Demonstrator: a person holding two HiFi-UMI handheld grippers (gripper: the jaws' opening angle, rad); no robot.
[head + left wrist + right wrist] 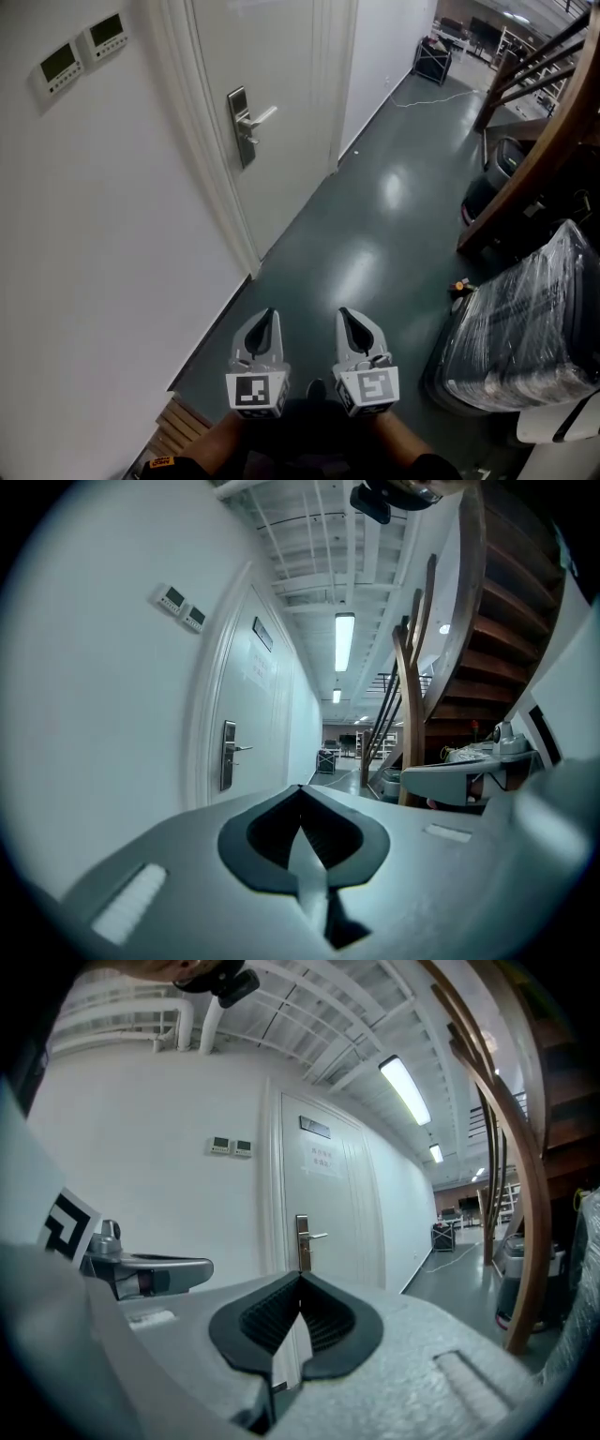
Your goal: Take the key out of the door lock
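Short of the door [277,169], both pairs of fingers are clenched on nothing. The left gripper [270,314] has its jaws pressed tip to tip. The right gripper [344,312] has its ribbed pads closed together too, with no thing between them. The two grippers sit side by side, close but apart, each with its marker cube toward the person, and both point along the floor [375,234] toward the door, well apart from it.

On the door, at its edge nearest the grippers, a metal lock plate [240,122] stands upright, with a lever handle [262,116] sticking out level from it. Neither gripper touches the plate or the handle. The key cannot be made out at this range; any keyhole on the plate is too small to tell.

On the white wall [103,216], on the near side of the door frame, two small wall panels [82,52] are mounted side by side above handle height. Across the dark green floor from the door rises a wooden staircase [548,131], and a plastic-wrapped bundle [525,328] sits at its foot. Past the door, a pale cable [436,97] trails over the floor.
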